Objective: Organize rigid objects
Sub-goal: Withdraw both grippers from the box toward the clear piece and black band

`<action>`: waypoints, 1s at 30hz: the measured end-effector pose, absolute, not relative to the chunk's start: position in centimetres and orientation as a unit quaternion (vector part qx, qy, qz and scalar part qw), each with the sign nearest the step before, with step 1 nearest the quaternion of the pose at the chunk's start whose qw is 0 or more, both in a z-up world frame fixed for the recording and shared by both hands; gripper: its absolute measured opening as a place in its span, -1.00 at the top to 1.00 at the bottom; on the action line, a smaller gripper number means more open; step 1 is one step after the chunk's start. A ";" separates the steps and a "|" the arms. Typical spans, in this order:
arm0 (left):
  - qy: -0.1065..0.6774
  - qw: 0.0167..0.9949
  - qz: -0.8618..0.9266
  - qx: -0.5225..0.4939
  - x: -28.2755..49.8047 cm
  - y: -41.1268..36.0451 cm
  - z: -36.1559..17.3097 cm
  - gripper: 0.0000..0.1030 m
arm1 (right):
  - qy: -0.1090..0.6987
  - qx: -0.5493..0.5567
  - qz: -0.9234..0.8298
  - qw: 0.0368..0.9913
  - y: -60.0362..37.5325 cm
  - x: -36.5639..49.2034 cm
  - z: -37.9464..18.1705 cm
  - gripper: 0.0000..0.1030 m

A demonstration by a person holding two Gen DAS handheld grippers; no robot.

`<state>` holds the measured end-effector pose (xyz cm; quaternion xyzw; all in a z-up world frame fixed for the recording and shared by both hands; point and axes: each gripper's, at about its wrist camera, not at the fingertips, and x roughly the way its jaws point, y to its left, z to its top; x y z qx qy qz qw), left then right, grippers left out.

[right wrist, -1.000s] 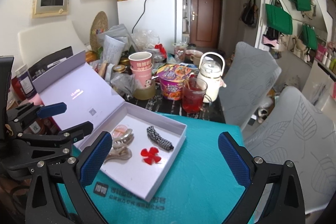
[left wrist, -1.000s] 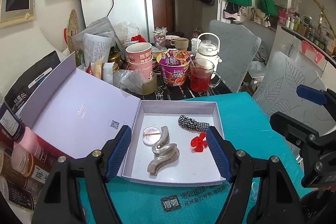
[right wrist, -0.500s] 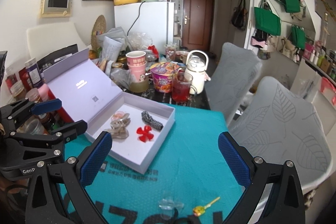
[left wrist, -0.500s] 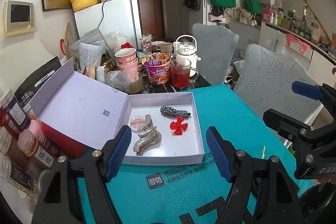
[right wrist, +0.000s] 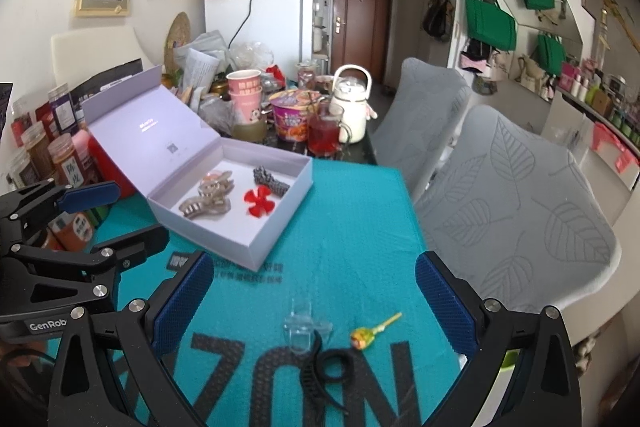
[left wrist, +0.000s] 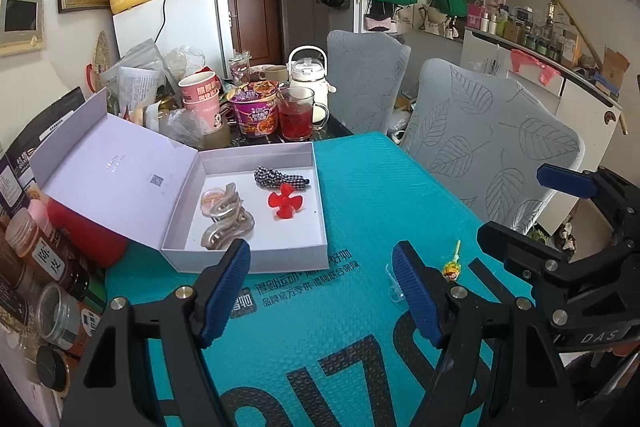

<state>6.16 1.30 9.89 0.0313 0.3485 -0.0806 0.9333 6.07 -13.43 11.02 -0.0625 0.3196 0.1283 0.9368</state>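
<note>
An open lilac box (left wrist: 280, 259) (right wrist: 280, 227) sits on the teal mat. It holds a red propeller (left wrist: 285, 203) (right wrist: 258, 203), beige hair claws (left wrist: 228, 223) (right wrist: 206, 201), a checked scrunchie (left wrist: 280, 178) (right wrist: 270, 181) and a small round tin (left wrist: 211, 197). On the mat nearer me lie a clear clip (right wrist: 304, 327) (left wrist: 390, 281), a lollipop (right wrist: 366, 335) (left wrist: 451, 267) and a black hair clip (right wrist: 326, 373). My left gripper (left wrist: 320, 291) is open and empty, short of the box. My right gripper (right wrist: 312, 303) is open and empty above the clear clip.
Cups, a noodle bowl (left wrist: 256, 113), a red drink mug (left wrist: 296, 117) and a white kettle (left wrist: 308, 75) crowd the table's far end. Spice jars (left wrist: 44, 267) stand at the left. Two grey chairs (right wrist: 516, 211) stand at the right.
Both grippers have pulled back and up from the box. The clear clip, lollipop and black clip have come into view near the front. Both stay open.
</note>
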 end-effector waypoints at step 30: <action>0.423 0.900 -0.100 0.020 5.7 -0.7 1.7 -0.43 | 0.355 -0.029 0.095 0.929 -17.6 3.9 2.9 -0.99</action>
